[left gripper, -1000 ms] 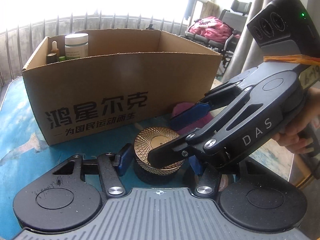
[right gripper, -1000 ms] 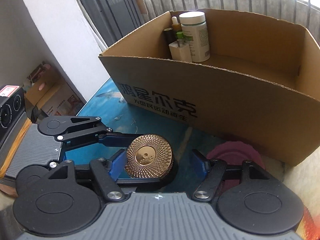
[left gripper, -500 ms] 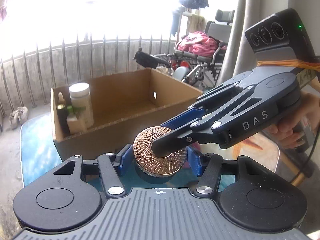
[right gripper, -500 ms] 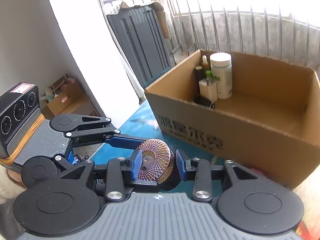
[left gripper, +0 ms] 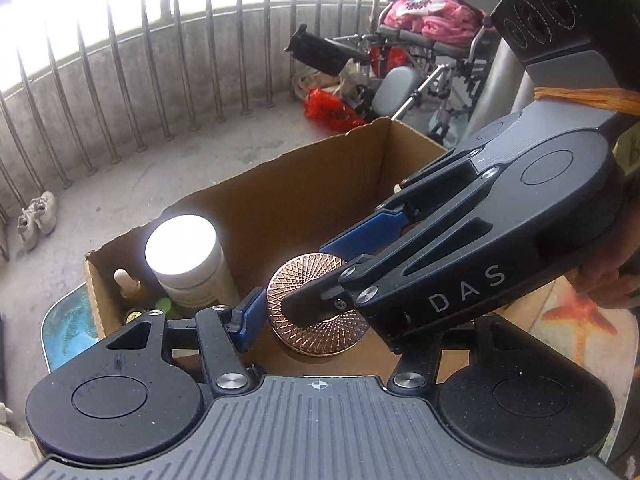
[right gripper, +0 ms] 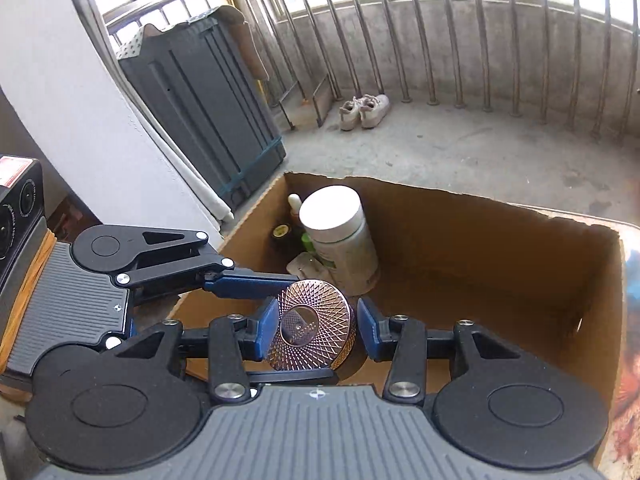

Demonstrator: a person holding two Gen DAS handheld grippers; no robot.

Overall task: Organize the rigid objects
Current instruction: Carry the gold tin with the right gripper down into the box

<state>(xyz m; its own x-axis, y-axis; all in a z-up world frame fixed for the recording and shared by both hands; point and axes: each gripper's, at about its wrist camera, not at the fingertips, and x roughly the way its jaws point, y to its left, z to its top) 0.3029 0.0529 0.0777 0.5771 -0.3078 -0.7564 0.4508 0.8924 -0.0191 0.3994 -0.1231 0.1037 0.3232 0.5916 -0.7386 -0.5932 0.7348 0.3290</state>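
Right wrist view: copper-lidded jar (right gripper: pixel 310 326) held above the open cardboard box (right gripper: pixel 480 216), clamped by the left gripper (left gripper: pixel 316 312). Right gripper (right gripper: pixel 316 330) straddles it, jaws opening, right pad clear of the lid. White-capped bottle (right gripper: pixel 340 240) stands in the box's corner

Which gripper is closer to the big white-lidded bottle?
Left: the left gripper sits right beside the white-lidded bottle; the right gripper, jaws opening around the gold-lidded jar, is farther back.
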